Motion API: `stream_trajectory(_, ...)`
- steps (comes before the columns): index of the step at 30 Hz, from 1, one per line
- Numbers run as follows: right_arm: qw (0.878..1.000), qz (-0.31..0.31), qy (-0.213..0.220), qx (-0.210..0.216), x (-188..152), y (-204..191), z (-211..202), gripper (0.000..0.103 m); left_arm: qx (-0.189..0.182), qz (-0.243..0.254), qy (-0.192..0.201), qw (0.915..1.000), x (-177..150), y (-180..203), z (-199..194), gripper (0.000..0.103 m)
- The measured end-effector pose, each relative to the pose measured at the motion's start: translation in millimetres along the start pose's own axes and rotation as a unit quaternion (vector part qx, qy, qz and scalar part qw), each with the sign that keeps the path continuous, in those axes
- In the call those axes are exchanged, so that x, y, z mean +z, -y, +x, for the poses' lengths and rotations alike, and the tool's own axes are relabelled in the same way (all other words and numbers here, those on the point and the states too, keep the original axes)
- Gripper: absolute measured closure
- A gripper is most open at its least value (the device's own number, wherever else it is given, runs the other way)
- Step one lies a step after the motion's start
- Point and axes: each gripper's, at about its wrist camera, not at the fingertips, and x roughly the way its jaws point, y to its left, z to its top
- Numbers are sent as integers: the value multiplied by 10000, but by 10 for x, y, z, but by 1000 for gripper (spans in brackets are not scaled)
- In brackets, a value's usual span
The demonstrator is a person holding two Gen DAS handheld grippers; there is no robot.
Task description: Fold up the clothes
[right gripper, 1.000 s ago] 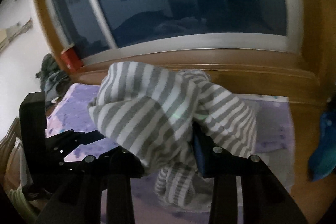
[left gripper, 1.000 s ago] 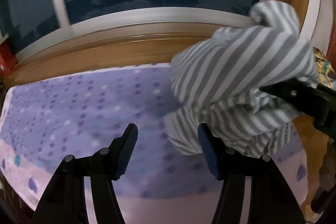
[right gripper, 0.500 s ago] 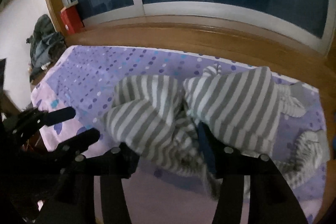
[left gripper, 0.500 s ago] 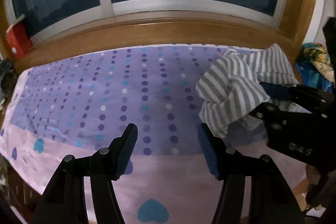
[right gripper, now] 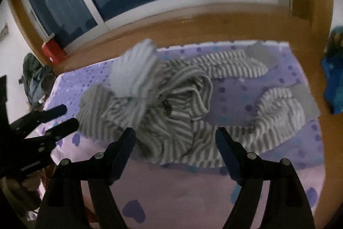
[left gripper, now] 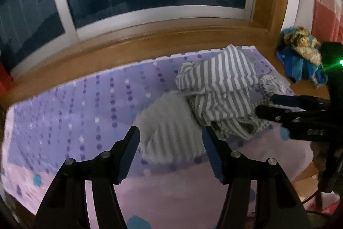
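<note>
With the striped garment [right gripper: 171, 108] dropped in a heap at twelve o'clock on the purple sheet [right gripper: 171, 190], our right gripper [right gripper: 174, 153] is opening empty, our left gripper [left gripper: 170, 153] gapes empty too, so next we must find an edge and spread it flat

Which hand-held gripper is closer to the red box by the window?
Left. The left hand-held gripper sits on the red box's side of the striped grey-and-white garment; the opening right hand-held gripper is farther.

Striped grey-white garment [left gripper: 216, 87] crumpled on purple dotted sheet [left gripper: 85, 113], left gripper [left gripper: 171, 151] open just before it, right gripper [left gripper: 270, 104] at garment's right edge, jaws opening
</note>
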Motion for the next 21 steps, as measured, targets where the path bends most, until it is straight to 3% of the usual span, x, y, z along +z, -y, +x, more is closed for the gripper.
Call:
stream_trajectory(4,9998,-60,-203,33,33,-9,393,25,193,-134,-334,9992,50,-22,345,41)
stream_trajectory(8,9990,150,-418,61,29,-1,637,25,74,-275,-754,9967,-58,-149,653,41)
stream_trajectory(11,9991,83,-370,-164,13,-75,695,26,-200,-284,-881,9955,-152,-243,819,41)
stream_trajectory(13,9993,91,-322,-163,7,-126,686,48,-526,-376,-831,9944,-172,-311,863,47)
stream_trajectory(14,9994,147,-289,-128,3,-165,668,58,-737,-457,-784,9931,-170,-359,860,63)
stream_trajectory(15,9994,172,-243,-163,2,-215,649,66,-933,-533,-740,9915,-164,-409,852,69)
stream_trajectory(17,9995,57,-118,-288,19,-375,587,76,-1157,-657,-595,9893,-135,-519,778,84)
stream_trajectory(21,9993,-131,316,150,138,-805,334,82,-1185,-726,-213,9901,-94,-798,493,86)
